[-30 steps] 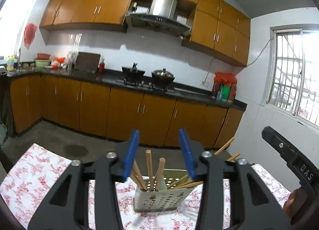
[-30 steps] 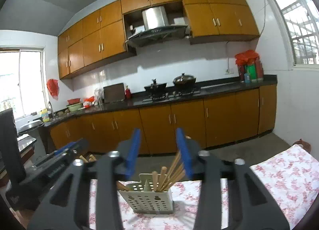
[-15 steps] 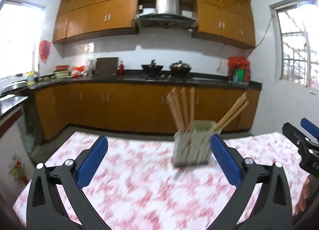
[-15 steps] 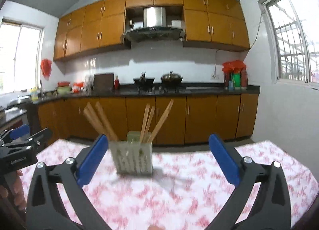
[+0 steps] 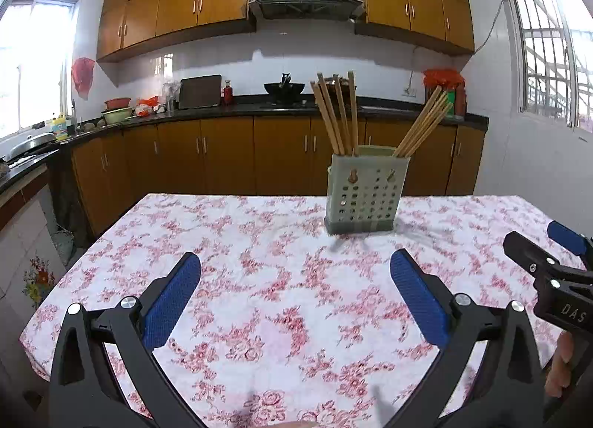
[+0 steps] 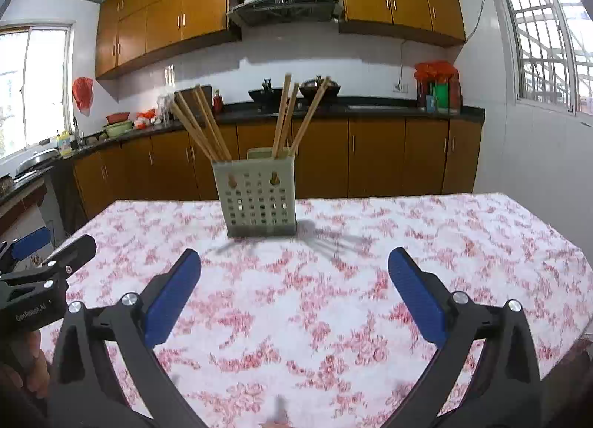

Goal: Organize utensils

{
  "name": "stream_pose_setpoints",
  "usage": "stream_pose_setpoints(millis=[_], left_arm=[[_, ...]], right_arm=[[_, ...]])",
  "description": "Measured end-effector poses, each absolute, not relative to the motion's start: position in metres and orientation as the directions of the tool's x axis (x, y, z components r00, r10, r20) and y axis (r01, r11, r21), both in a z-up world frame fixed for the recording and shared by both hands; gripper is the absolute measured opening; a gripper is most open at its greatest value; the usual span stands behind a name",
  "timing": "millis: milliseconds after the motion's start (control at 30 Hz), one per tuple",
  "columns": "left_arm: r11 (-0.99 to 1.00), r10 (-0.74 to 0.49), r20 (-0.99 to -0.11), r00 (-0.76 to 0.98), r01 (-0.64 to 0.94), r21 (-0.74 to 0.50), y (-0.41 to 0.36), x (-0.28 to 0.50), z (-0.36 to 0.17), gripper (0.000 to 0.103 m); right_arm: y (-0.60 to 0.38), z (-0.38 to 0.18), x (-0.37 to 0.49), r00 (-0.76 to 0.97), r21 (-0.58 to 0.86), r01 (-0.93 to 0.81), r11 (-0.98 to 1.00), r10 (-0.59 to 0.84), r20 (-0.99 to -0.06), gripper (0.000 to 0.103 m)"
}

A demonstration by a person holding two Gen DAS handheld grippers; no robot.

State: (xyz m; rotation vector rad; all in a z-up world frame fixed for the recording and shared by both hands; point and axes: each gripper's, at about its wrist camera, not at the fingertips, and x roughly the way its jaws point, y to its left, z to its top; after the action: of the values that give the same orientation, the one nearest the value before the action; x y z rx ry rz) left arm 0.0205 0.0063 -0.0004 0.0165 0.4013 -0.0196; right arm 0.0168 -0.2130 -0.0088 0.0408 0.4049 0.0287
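Left wrist view has the chopstick holder (image 5: pixel 365 191) right of centre, standing upright on the flowered counter (image 5: pixel 259 279), and every chopstick (image 5: pixel 335 113) in sight is already standing in it. One bunch rises at its left end, another (image 5: pixel 422 128) leans out at its right; nothing lies loose on the cloth in either view. So the utensils sit as the task wants them. Whether they were sorted into it or simply stand there, one glance can't settle, so I'll name no next move.

Looks-wise: a pale greenish plastic box, front pierced with rows of square holes, two keyhole hanging slots near the rim, a darker base tray underneath. Plain wooden sticks, fanned and tilted rather than straight. It looks light and top-heavy, so any touch ought to be low on the body, squarely, without brushing the sticks.

Right wrist view puts the same holder (image 6: pixel 257 198) just left of centre, sticks (image 6: pixel 200 124) splayed both ways. Both tongs are spread wide and carry nothing: the left tongs (image 5: pixel 294 289) and right tongs (image 6: pixel 294 287) hang low in frame, well short of the holder.
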Motion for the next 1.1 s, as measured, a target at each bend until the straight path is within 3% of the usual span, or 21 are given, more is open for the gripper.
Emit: stream_pose_setpoints(millis=[1100], left_arm=[[1.0, -0.028, -0.421, 0.907, 0.03, -0.002, 0.0009, 0.0209, -0.0114, 0.101]], right_arm=[[-0.2143, -0.0118, 0.0161, 0.909, 0.041, 0.009, 0.999, 0.009, -0.416, 0.099]])
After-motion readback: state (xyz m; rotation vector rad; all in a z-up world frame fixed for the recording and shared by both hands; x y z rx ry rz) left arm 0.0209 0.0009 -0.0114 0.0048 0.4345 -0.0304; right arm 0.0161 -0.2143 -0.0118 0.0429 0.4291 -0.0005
